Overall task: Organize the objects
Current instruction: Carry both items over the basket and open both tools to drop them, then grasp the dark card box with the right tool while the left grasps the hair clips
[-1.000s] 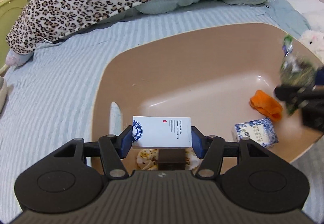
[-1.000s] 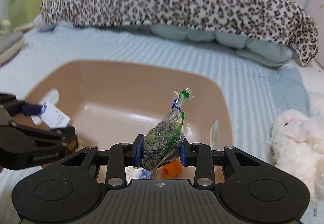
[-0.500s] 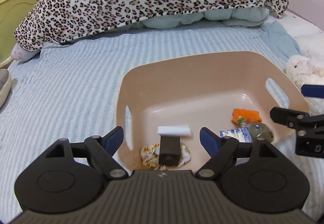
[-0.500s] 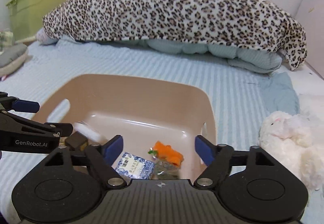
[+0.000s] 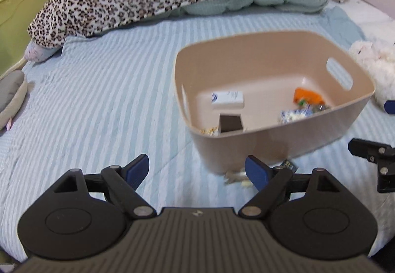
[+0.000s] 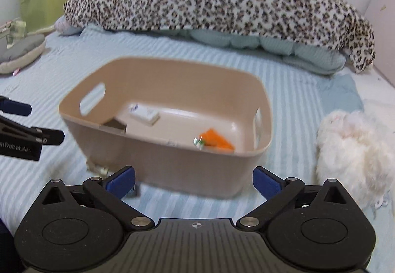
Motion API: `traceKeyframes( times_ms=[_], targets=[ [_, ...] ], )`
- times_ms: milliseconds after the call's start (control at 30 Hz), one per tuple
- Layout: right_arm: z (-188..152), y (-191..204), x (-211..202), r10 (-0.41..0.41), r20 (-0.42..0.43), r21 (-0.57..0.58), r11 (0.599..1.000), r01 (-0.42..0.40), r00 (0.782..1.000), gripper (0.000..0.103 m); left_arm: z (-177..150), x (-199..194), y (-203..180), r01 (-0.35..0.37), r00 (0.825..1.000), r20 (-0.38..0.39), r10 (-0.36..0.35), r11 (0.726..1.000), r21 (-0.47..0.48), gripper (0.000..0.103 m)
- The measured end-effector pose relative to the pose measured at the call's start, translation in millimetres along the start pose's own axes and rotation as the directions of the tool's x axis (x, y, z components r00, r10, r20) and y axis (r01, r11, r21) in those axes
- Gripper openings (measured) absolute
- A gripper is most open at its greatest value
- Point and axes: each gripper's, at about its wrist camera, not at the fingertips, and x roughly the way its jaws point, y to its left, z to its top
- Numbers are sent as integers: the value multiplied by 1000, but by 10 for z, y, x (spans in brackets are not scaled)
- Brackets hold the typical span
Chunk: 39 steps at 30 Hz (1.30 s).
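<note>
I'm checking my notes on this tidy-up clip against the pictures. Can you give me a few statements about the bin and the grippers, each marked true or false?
1. The white box lies inside the beige bin. True.
2. The left gripper grips the white box. False: nothing is between its jaws.
3. An orange item lies in the bin. True.
4. The bin stands on a wooden floor. False: it stands on the striped blue bedspread.
5. The right gripper holds a bag. False: its jaws are opening, with nothing between them.
</note>
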Motion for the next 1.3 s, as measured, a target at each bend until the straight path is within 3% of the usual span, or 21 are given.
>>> traceKeyframes(
  times_ms=[433, 933, 1133, 1300],
  targets=[
    [-360, 304, 480, 26, -143, -20, 999, -29, 989, 103, -344, 542, 130, -27, 990, -136, 26, 1000, -2, 85],
    [-278, 663, 826, 137, -156, 12, 991, -136, 978, 100, -331, 748, 242, -87, 979, -189, 77, 995, -42, 85],
    [-215, 535, 953, 106, -137, 93, 991, -94, 985, 88, -318, 772, 226, -79, 979, -192, 69, 996, -46, 85],
    [-250, 282, 993, 58, -138, 151, 988, -37, 989, 83, -323, 792, 132, -27, 981, -196, 17, 998, -50, 85]
  ],
)
